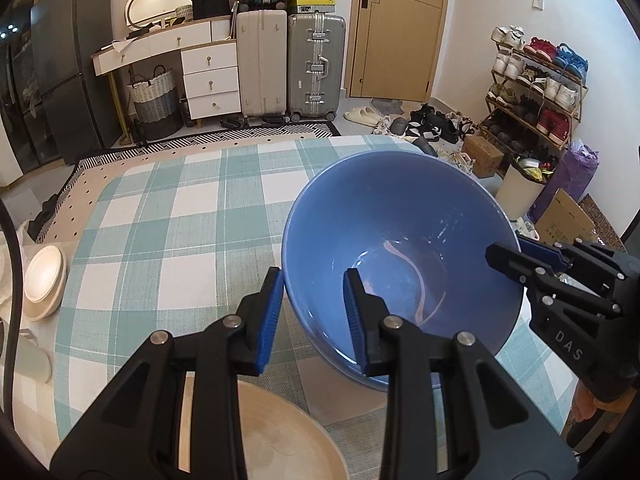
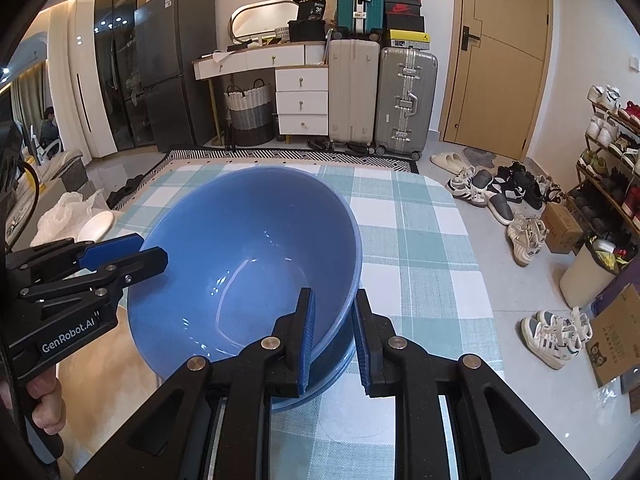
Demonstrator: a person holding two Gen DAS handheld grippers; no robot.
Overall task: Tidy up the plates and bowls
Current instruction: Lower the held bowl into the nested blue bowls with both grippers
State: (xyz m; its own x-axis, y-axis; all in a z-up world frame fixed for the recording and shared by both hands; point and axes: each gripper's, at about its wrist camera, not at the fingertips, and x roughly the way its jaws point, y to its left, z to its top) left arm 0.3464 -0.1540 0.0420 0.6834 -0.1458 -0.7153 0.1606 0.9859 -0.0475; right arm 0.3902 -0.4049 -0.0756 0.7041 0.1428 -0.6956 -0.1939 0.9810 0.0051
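cream bowl [image 1: 44, 280]: one, upside down at the table's left edge.
table [image 1: 168, 216]: checked cloth, bare across the middle and far side.
wooden plate [image 1: 276, 436]: one, near edge, under left hand-held gripper.
left hand-held gripper [image 1: 312, 312]: clamped on blue bowl's left rim.
blue bowl [image 2: 248, 248]: tilted, held from both sides; a second blue rim shows beneath it.
right hand-held gripper [image 2: 334, 336]: clamped on right rim.
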